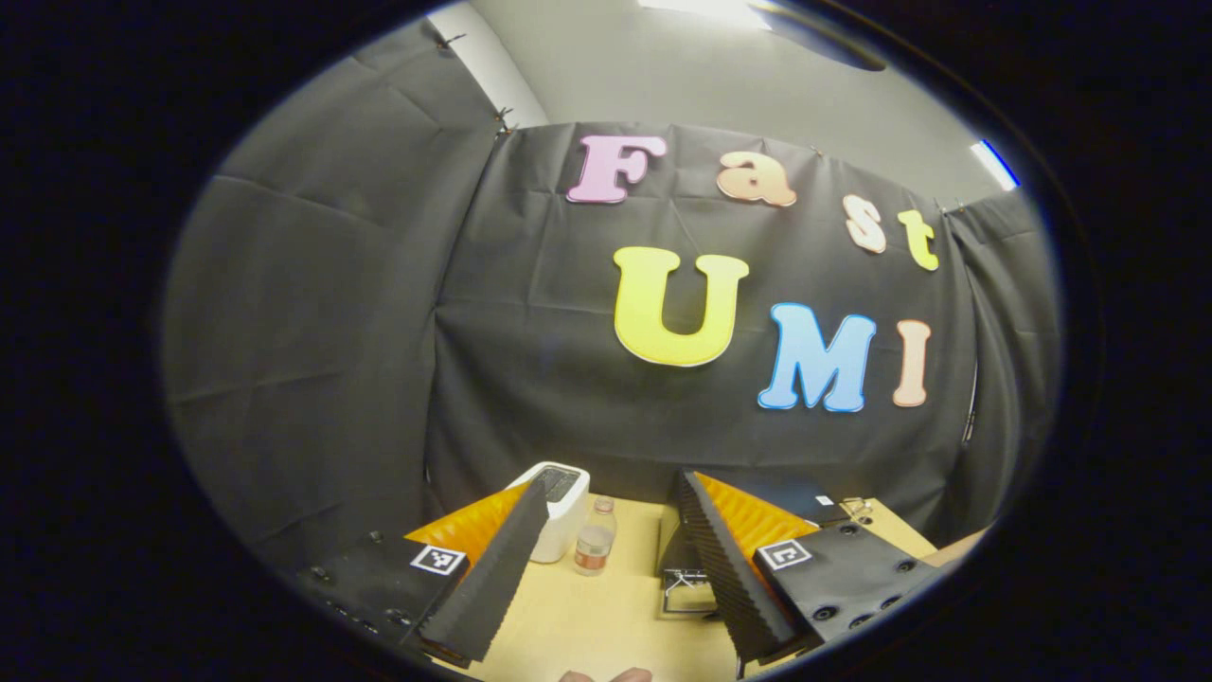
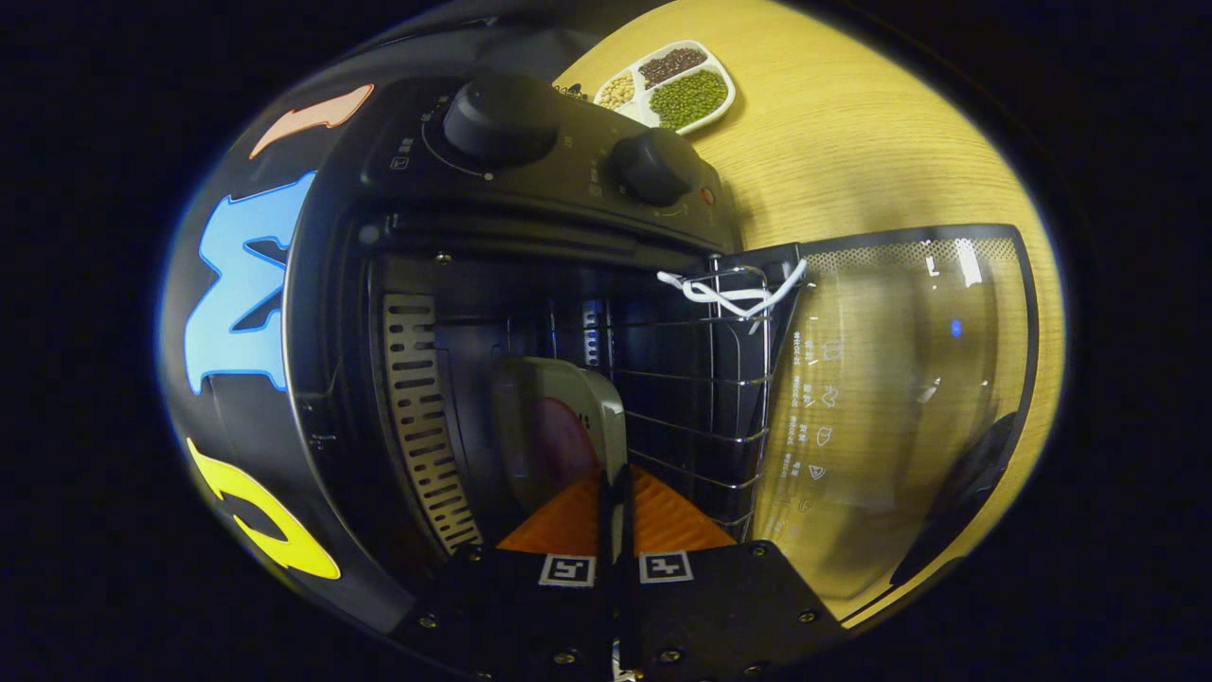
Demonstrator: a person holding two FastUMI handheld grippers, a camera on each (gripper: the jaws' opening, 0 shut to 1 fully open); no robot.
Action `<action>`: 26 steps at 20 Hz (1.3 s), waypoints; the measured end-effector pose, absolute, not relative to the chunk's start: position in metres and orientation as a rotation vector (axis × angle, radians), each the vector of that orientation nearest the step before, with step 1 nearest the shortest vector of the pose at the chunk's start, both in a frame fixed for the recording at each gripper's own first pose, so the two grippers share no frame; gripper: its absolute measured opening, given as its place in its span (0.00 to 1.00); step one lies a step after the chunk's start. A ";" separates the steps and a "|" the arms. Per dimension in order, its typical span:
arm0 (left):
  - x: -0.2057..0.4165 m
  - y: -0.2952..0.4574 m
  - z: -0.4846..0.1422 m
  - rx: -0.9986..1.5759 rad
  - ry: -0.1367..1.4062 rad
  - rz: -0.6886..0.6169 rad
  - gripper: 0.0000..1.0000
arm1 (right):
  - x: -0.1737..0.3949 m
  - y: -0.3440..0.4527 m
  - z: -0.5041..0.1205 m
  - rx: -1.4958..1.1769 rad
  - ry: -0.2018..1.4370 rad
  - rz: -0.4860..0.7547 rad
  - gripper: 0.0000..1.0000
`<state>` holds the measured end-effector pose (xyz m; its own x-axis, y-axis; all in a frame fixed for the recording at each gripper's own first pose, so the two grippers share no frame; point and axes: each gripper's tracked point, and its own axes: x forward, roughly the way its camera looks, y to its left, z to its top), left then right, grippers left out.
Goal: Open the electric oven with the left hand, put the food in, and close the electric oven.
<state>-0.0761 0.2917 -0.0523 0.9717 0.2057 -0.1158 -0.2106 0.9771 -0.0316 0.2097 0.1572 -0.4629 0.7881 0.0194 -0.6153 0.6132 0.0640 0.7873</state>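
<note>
Right gripper (image 2: 614,497) pinched on the food tray (image 2: 559,431) inside the open electric oven (image 2: 530,180), glass door (image 2: 900,398) swung out, left gripper (image 1: 606,568) spread wide, raised above table (image 1: 587,616) near bottle (image 1: 595,540).

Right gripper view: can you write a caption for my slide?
The right tool holds a plate of food inside the open electric oven.
</note>
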 end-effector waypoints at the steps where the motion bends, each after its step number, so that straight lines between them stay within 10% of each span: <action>1: -0.075 0.289 -0.051 -0.043 0.111 0.207 1.00 | 0.210 0.157 -0.462 1.440 0.551 -0.469 0.04; 8: -0.053 0.247 -0.052 -0.060 0.103 0.139 0.97 | 0.187 0.157 -0.436 1.184 0.649 -0.257 0.35; 10: -0.045 0.230 -0.051 -0.062 0.096 0.112 1.00 | 0.170 0.158 -0.433 1.096 0.691 -0.196 0.60; 25: -0.014 0.121 -0.071 -0.055 0.126 0.002 0.99 | 0.072 0.047 -0.258 0.205 0.409 0.179 0.53; 26: -0.013 0.114 -0.072 -0.052 0.127 -0.004 1.00 | 0.066 0.040 -0.236 0.181 0.359 0.191 0.63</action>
<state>-0.0127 0.1144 -0.0722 0.9919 -0.0070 -0.1267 0.0004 0.9986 -0.0520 0.0656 0.0396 -0.2363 0.9189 0.2162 -0.3299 -0.1523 0.9660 0.2088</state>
